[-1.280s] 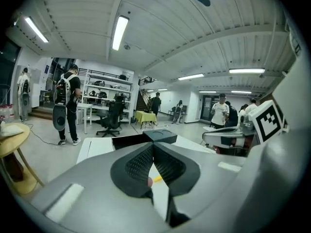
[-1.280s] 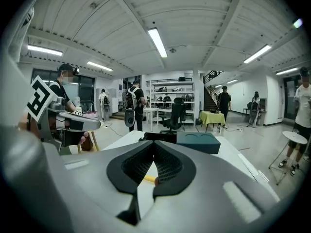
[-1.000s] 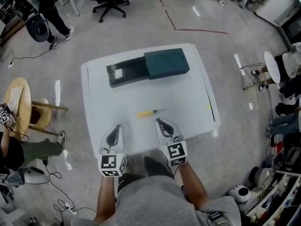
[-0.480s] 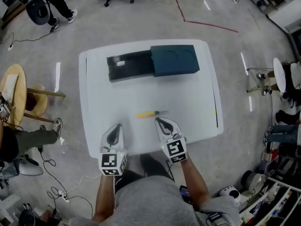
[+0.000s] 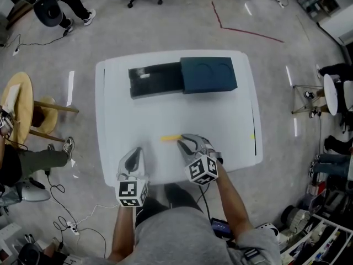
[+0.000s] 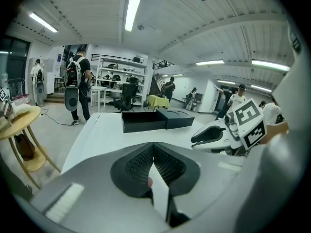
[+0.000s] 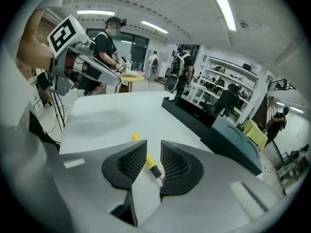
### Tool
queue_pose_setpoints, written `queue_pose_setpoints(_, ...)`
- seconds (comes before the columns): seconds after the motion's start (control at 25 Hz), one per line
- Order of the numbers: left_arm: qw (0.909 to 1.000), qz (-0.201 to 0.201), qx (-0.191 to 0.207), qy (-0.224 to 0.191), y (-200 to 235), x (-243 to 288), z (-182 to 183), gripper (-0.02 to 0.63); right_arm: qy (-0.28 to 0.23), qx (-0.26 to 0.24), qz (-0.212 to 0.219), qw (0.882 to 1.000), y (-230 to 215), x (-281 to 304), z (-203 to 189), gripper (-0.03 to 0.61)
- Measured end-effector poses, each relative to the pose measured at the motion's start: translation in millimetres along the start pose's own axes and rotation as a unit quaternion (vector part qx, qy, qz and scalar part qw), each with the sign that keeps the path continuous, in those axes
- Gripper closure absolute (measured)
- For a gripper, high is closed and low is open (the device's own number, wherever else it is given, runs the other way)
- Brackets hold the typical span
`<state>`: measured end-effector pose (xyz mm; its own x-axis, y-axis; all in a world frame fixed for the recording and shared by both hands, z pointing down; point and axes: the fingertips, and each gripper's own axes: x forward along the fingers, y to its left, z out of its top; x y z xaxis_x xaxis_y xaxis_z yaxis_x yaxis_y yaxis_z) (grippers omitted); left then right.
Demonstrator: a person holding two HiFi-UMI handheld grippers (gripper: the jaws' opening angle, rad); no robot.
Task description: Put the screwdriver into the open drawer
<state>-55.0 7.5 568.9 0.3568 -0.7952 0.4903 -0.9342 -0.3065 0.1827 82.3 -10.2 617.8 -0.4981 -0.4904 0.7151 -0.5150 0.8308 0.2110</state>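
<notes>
The yellow-handled screwdriver (image 5: pixel 171 138) is lying on the white counter (image 5: pixel 220 120), well short of the open black drawer (image 5: pixel 155 80) that sticks out of the dark blue box (image 5: pixel 209 75). The right gripper (image 5: pixel 185 141) is down over it, jaws opening, screwdriver between them but the pads aren't squeezing it. The left gripper (image 5: pixel 134 150) is nearby, jaws closed together on nothing. Both cubes (image 5: pixel 201 170) carry black-and-white square markers.
</notes>
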Motion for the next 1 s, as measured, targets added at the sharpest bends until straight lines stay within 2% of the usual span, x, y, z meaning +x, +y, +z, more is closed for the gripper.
queue_pose_setpoints(0.2,0.9999,0.005,-0.007,0.005,3,0,-7,0.601,0.034,-0.047,0.032,0.998,9,14,-8,0.448)
queue_pose_setpoints(0.52,0.9998,0.012,-0.014,0.012,4,2,-14,0.601,0.076,-0.078,0.075,0.991,15,29,-26,0.397)
queue_pose_setpoints(1.0,0.9993,0.018,-0.024,0.021,8,7,-23,0.601,0.125,-0.107,0.120,0.979,20,46,-41,0.412)
